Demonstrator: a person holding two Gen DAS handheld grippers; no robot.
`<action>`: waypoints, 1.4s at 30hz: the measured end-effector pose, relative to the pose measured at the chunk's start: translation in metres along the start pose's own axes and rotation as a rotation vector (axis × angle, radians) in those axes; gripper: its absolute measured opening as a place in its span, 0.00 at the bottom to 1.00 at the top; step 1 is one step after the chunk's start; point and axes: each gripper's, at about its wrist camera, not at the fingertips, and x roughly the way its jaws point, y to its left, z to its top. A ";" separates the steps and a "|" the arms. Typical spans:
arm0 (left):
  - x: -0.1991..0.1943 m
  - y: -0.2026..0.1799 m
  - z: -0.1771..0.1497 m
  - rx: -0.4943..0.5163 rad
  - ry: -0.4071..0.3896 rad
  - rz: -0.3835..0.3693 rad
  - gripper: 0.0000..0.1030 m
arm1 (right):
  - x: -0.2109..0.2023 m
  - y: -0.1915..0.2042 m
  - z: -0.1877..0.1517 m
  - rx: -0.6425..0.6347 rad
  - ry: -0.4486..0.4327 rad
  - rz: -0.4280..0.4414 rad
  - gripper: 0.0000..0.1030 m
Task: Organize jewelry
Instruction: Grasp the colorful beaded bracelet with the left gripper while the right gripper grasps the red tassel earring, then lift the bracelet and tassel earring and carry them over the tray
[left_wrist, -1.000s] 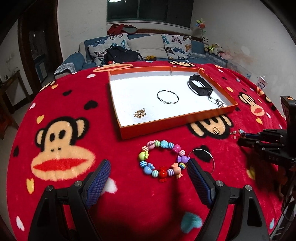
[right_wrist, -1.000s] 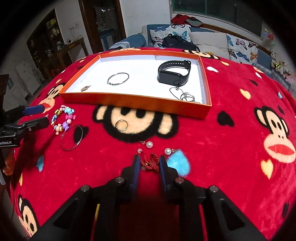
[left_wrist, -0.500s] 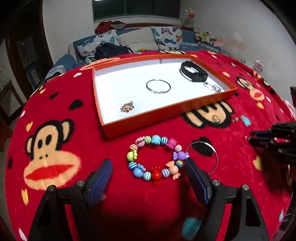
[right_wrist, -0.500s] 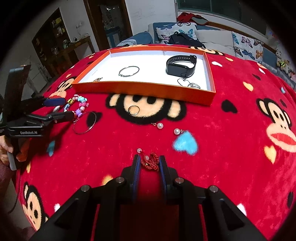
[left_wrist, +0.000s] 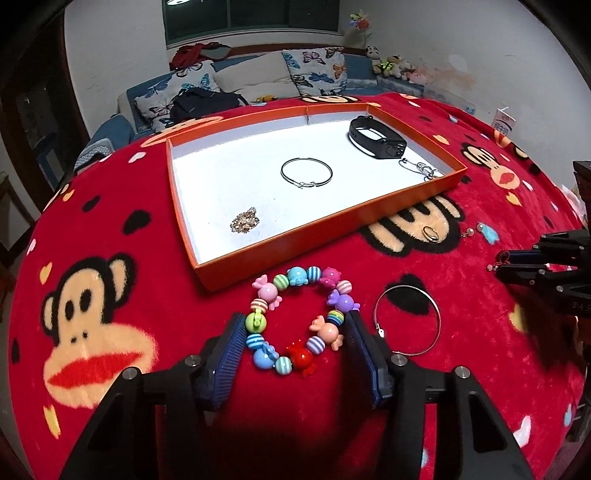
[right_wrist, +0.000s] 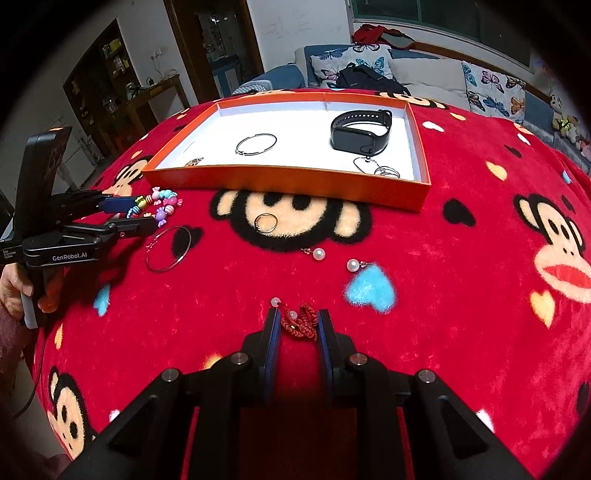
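My left gripper (left_wrist: 295, 332) is half closed around a colourful bead bracelet (left_wrist: 299, 317) lying on the red blanket, its pads at the bracelet's two sides. My right gripper (right_wrist: 297, 323) is shut on a red knotted cord bracelet (right_wrist: 300, 322) with small white beads. It also shows in the left wrist view (left_wrist: 509, 262). The orange tray (left_wrist: 317, 236) with a white floor holds a black smartwatch (left_wrist: 376, 138), a thin bangle (left_wrist: 306, 173), a gold chain (left_wrist: 244, 223) and a wire piece (left_wrist: 421, 168).
On the blanket lie a silver hoop (left_wrist: 406, 320), a gold ring (right_wrist: 266, 222), and two pearl earrings (right_wrist: 318, 253) (right_wrist: 353, 264). A sofa (left_wrist: 258, 81) with cushions stands behind the table. A hand holds the left gripper's handle (right_wrist: 18, 291).
My left gripper has moved forward over the bead bracelet and its jaws have narrowed around it. My right gripper has kept hold of the red cord bracelet and pulled back from the pearls.
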 end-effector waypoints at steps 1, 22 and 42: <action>0.000 0.000 0.000 0.002 -0.002 -0.003 0.53 | 0.000 0.000 0.000 0.001 -0.001 0.000 0.22; -0.038 0.002 -0.003 -0.039 -0.075 -0.054 0.22 | -0.014 0.003 0.010 0.016 -0.037 0.047 0.21; -0.045 0.036 0.115 -0.064 -0.173 -0.014 0.21 | 0.008 0.008 0.113 -0.049 -0.128 0.039 0.21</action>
